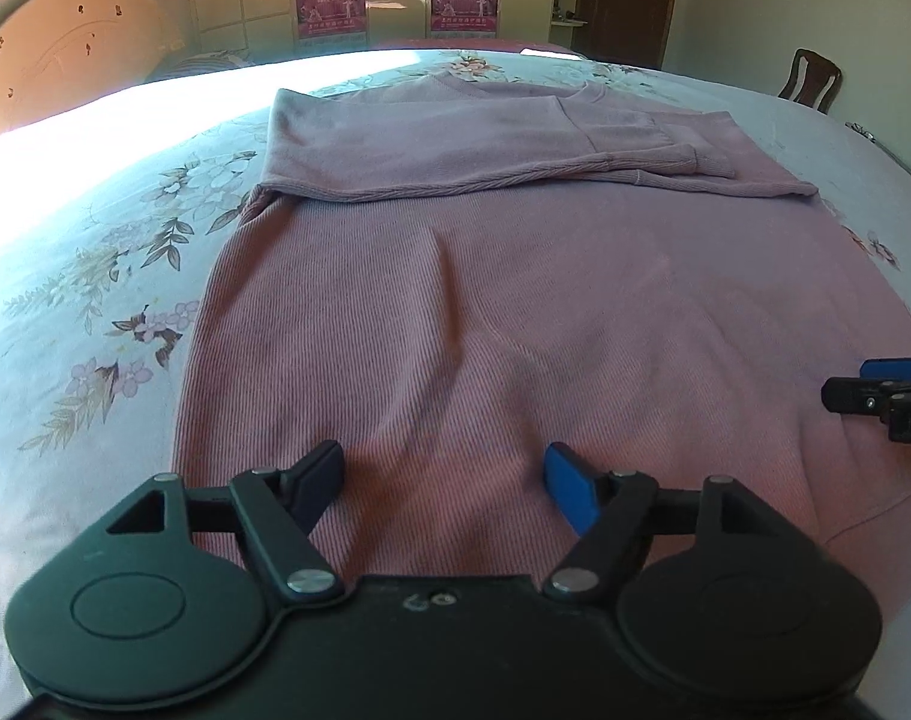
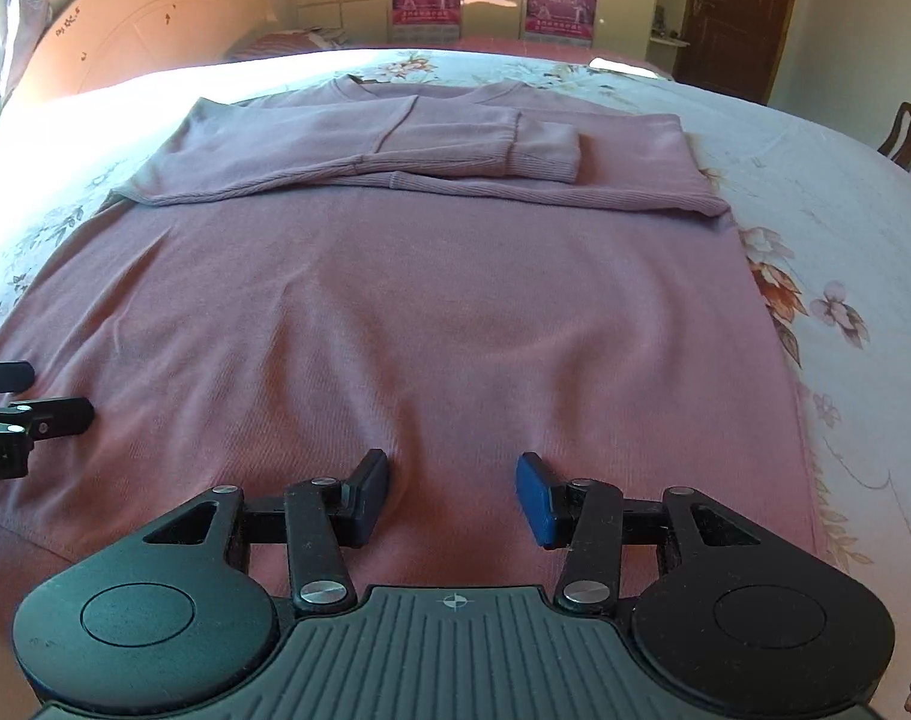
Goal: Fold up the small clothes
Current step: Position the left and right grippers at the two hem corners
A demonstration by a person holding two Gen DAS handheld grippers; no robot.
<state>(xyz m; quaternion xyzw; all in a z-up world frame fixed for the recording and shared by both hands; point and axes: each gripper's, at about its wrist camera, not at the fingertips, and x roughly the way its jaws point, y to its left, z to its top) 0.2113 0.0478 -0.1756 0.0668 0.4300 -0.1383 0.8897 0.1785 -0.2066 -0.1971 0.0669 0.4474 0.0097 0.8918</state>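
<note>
A pink ribbed sweater lies flat on the bed, its hem toward me and both sleeves folded across the chest at the far end. It also shows in the right wrist view. My left gripper is open and empty, low over the hem on the left side. My right gripper is open and empty, low over the hem on the right side. The right gripper shows at the right edge of the left wrist view; the left gripper shows at the left edge of the right wrist view.
The bed has a pale blue floral sheet, also in the right wrist view. A round headboard stands at the far left. A wooden chair and a dark door are at the far right.
</note>
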